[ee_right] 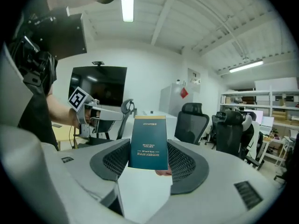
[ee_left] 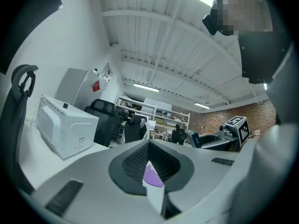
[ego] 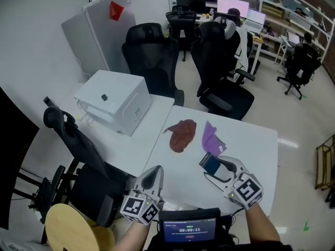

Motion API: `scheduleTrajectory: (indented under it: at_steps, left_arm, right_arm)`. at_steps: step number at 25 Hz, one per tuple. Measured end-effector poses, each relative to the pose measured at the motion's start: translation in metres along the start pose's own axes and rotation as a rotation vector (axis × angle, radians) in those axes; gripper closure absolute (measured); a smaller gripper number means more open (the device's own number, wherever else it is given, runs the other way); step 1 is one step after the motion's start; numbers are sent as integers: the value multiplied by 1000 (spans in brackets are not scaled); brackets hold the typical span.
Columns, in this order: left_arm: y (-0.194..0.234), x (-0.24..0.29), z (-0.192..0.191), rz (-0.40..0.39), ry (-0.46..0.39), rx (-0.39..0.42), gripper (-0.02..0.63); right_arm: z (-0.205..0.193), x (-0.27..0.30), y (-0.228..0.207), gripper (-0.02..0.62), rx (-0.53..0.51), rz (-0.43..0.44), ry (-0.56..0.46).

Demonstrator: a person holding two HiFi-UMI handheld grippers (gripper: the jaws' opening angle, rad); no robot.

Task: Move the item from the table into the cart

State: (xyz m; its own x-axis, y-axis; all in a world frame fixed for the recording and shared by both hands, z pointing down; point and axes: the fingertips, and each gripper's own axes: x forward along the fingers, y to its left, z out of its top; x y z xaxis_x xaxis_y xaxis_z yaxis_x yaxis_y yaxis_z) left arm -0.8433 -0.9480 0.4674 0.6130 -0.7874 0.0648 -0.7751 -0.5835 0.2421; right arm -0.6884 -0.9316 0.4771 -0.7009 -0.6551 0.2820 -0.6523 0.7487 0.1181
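My right gripper (ego: pixel 211 164) is shut on a small dark teal box (ego: pixel 210 162) just above the white table (ego: pixel 251 150), near its front edge. In the right gripper view the box (ee_right: pixel 148 136) stands upright between the pads, its gold-edged end up. A reddish-brown cloth item (ego: pixel 182 135) and a purple item (ego: pixel 212 138) lie on the table beyond the box. My left gripper (ego: pixel 155 171) hovers at the table's left front edge, shut with nothing in it. In the left gripper view only a thin wedge of the purple item (ee_left: pixel 152 175) shows between the touching jaws.
A white box-shaped appliance (ego: pixel 112 101) sits on the adjoining table at the left. Black office chairs (ego: pixel 152 56) stand behind the tables, another (ego: pixel 78 145) at the left. A round wooden stool (ego: pixel 68 229) and a small screen (ego: pixel 188 227) are near me.
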Motion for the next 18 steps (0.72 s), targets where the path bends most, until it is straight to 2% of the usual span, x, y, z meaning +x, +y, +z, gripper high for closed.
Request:
scheduleTrajectory:
  at_steps: [3,6,8,12,16,18]
  left_arm:
    - [-15,-6,10,-13,-23,40,611]
    - [-23,-12,23,20,-82,24,611]
    - [-36,-10,27,10,-93,10,612]
    - [-74,7,32,-42,-92,-8,612]
    - [-107,28,43,3,-123,3,612]
    - [-131,41,42,-22,-125,-5,611]
  right_arm:
    - [13,-24,8,364,0,-24,-41]
    - [22,-47,13,364,-16,-47,-68]
    - [23,-63,12,364,-7,-67,-76]
    - [26,-100,1,364,6,-104,-96]
    - [23,-142,-13,364,15,-142,-109]
    - [22,-166,-26,364,26,-170,-133]
